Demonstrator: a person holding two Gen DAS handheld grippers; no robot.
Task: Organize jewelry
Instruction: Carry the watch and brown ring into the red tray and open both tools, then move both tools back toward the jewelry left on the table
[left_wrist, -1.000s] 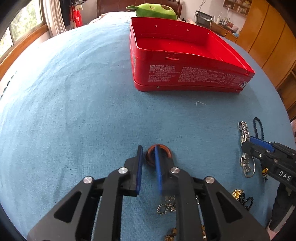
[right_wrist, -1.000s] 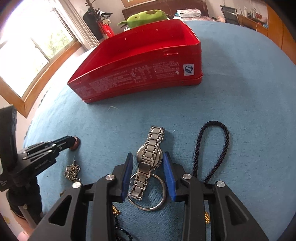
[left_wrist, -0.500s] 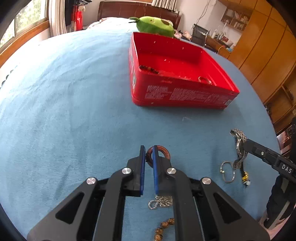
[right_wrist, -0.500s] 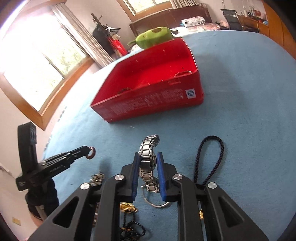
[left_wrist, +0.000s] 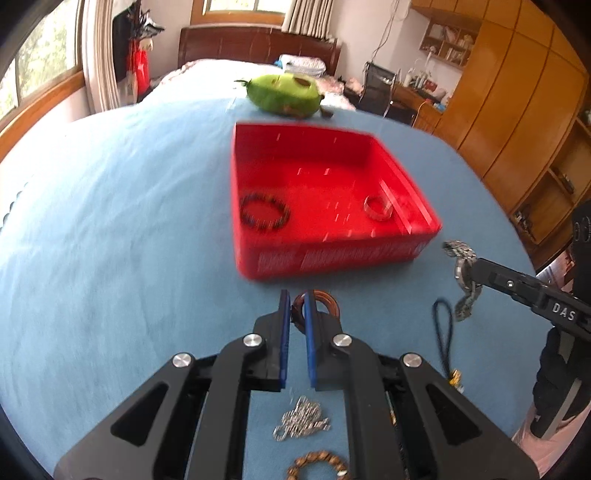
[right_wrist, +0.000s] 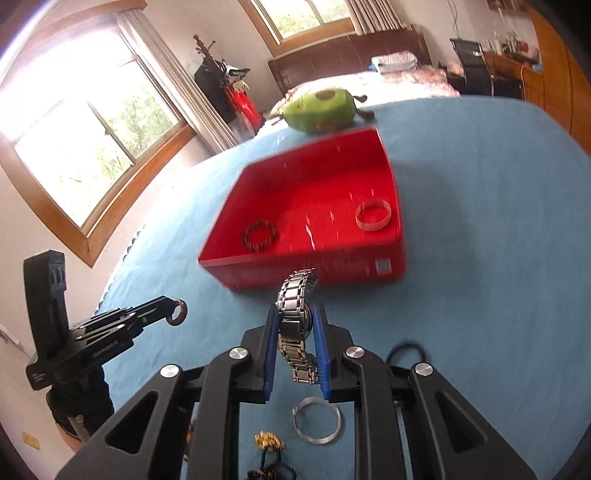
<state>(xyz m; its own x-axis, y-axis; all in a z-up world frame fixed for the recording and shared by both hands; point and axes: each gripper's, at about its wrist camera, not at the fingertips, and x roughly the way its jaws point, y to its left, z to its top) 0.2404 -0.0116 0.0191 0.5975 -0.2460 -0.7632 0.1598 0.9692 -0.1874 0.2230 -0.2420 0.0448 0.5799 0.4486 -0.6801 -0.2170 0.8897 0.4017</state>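
Steel link watch (right_wrist: 297, 325): gripped across its case by the right claw (right_wrist: 295, 354), pads pressed on both sides. Held clear of the blue bedcover (left_wrist: 110, 229), short of the red tin (right_wrist: 317, 206). Long axis runs along the claw's pointing line: one strap end arches up and forward toward the tin, the other hangs down between the fingers. Seen from the left wrist view, the strap droops below the grip.

Brown ring (left_wrist: 317, 301): pinched on its rim by the left claw (left_wrist: 295, 314), jaws closed almost fully on it. Ring stands on edge, its opening turned sideways across the claw, most of the hoop projecting to the right of the pads. Also aloft, near the tin's front wall.

Tin: open, on the bed. Holds a dark bead bracelet (left_wrist: 264, 216) at front left and a clear bangle (left_wrist: 377, 208) at front right; middle floor bare.

Handling note, as judgement: the step in hand is carrying both pieces to the tin. Carry each over the front wall with height to spare, so the watch's hanging strap does not catch the rim. Lower before release; aim for the bare middle, away from bracelet and bangle. The edge grip on the ring looks slight; avoid jolts.

Left on the bedcover: silver chain (left_wrist: 301, 421), wooden bead bracelet (left_wrist: 317, 467), dark cord (left_wrist: 445, 332), steel hoop (right_wrist: 317, 419).
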